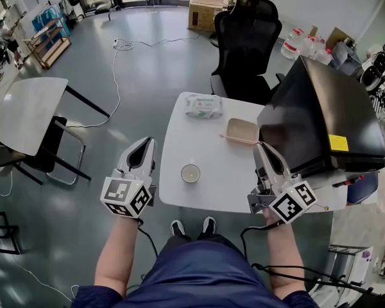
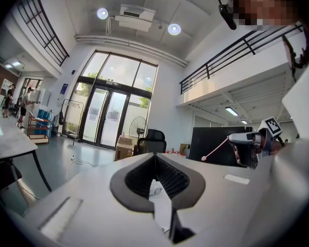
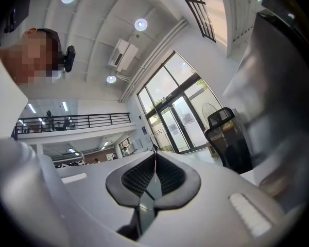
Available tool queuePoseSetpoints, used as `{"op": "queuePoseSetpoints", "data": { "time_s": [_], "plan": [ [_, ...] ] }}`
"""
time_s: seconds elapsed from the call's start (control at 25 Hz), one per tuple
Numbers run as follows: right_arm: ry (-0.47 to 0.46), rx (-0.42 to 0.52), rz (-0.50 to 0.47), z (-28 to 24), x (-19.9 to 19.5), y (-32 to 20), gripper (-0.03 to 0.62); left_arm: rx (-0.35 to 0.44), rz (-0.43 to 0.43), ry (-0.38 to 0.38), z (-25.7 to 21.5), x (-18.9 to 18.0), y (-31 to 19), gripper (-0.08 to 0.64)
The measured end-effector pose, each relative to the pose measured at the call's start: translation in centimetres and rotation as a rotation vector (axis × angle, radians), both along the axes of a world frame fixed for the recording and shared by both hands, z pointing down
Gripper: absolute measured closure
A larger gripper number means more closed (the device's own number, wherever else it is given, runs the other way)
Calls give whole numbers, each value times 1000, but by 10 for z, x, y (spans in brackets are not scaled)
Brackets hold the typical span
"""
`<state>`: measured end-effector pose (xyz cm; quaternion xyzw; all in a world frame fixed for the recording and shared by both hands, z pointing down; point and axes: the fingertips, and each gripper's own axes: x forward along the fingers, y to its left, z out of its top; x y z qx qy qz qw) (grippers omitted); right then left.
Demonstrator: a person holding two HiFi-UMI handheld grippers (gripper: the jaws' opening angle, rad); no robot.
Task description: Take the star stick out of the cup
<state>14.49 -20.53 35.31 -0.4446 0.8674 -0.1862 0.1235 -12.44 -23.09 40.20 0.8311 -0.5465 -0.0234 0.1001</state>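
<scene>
A small white cup [image 1: 190,172] stands on the white table [image 1: 179,127] near its front edge, and nothing shows inside it. My right gripper [image 1: 260,146] is to the cup's right, above the table, shut on the thin pink star stick [image 1: 239,140]. The stick points left over a wooden tray [image 1: 246,128]. In the left gripper view the same stick [image 2: 215,150] juts from the right gripper [image 2: 245,147]. In the right gripper view it is a thin pink line [image 3: 154,161] between the shut jaws. My left gripper [image 1: 146,145] hangs off the table's left edge, shut and empty.
A pack of wet wipes [image 1: 203,105] lies at the table's far side. A big black monitor [image 1: 321,117] covers the table's right end. A black office chair [image 1: 246,47] stands behind the table. A second table [image 1: 25,111] is at the left.
</scene>
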Motion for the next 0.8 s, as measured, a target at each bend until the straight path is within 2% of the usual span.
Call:
{"op": "queuePoseSetpoints", "data": {
  "time_s": [0.8],
  "plan": [
    [0,-13,-19,1,-7,4,578,-15,9,7,5,4,2,555]
  ]
}}
